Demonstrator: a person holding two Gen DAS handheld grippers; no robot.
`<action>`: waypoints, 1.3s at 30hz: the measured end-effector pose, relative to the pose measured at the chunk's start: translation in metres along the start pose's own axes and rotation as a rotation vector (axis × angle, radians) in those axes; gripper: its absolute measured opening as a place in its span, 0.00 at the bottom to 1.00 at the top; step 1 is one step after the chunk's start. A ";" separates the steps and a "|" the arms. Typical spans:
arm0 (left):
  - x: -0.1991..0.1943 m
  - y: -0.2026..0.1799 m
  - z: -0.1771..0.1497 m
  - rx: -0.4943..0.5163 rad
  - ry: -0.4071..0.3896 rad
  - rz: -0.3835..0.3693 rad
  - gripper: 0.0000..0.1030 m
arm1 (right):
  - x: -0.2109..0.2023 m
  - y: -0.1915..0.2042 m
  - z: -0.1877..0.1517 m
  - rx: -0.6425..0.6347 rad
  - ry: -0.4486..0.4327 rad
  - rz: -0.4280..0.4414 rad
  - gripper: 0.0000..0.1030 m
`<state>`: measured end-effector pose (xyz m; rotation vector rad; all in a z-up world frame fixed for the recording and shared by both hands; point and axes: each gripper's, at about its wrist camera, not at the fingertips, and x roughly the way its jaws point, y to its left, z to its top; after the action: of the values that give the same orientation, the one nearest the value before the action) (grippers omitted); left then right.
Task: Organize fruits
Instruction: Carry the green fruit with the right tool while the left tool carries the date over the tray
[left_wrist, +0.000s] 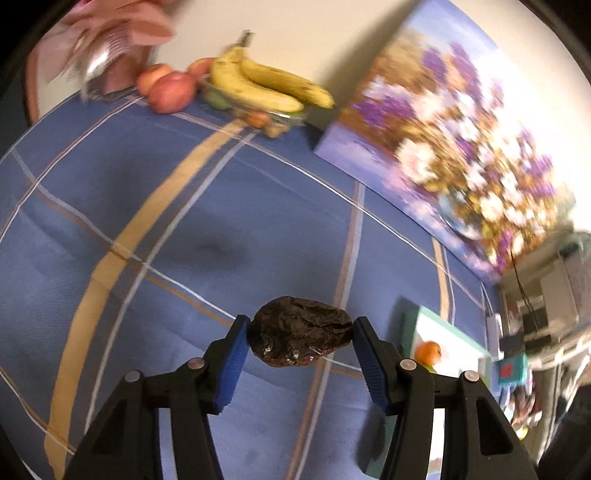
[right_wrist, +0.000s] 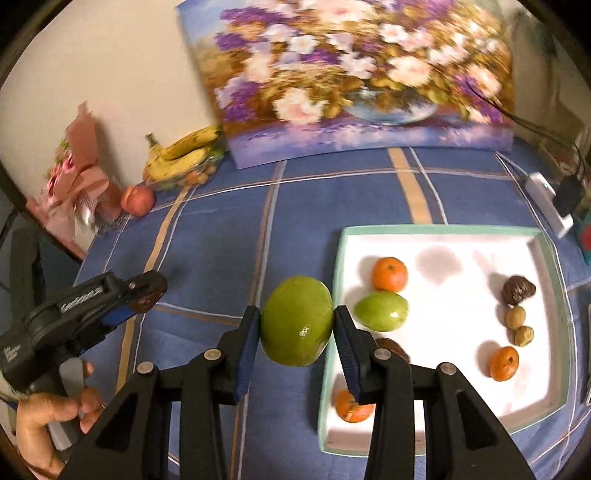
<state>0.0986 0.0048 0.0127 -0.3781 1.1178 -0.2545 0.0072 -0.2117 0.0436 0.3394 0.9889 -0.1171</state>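
The left gripper (left_wrist: 300, 341) pinches a dark, wrinkled dried fruit (left_wrist: 300, 338) between its blue pads, holding it above the blue plaid tablecloth (left_wrist: 147, 206). The right gripper (right_wrist: 296, 328) clamps a round green fruit (right_wrist: 296, 320) on both sides, just left of the white tray (right_wrist: 550, 258) with the pale green rim. In the right wrist view the left gripper shows at the near left, well apart from the tray.

In the tray lie a second green fruit (right_wrist: 382, 311), a mandarin (right_wrist: 389, 274) touching its far side, another mandarin (right_wrist: 504, 363) near the right, and a third (right_wrist: 349, 406) partly hidden behind the right finger. A brown wrinkled fruit (right_wrist: 518, 290) and two small nuts (right_wrist: 515, 317) line the right side.

At the far left, bananas (left_wrist: 266, 85) rest on a glass dish beside apples (left_wrist: 170, 90). A flower painting (right_wrist: 354, 74) leans against the wall.
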 end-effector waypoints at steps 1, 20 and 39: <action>0.001 -0.010 -0.004 0.029 0.006 -0.002 0.58 | -0.001 -0.007 0.000 0.013 -0.001 -0.015 0.41; 0.038 -0.165 -0.101 0.460 0.227 -0.117 0.58 | -0.046 -0.160 -0.012 0.319 -0.049 -0.204 0.41; 0.071 -0.192 -0.149 0.577 0.340 -0.046 0.58 | -0.022 -0.202 -0.041 0.316 0.113 -0.322 0.41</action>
<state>-0.0086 -0.2213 -0.0228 0.1614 1.3079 -0.6806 -0.0881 -0.3891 -0.0043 0.4768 1.1336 -0.5557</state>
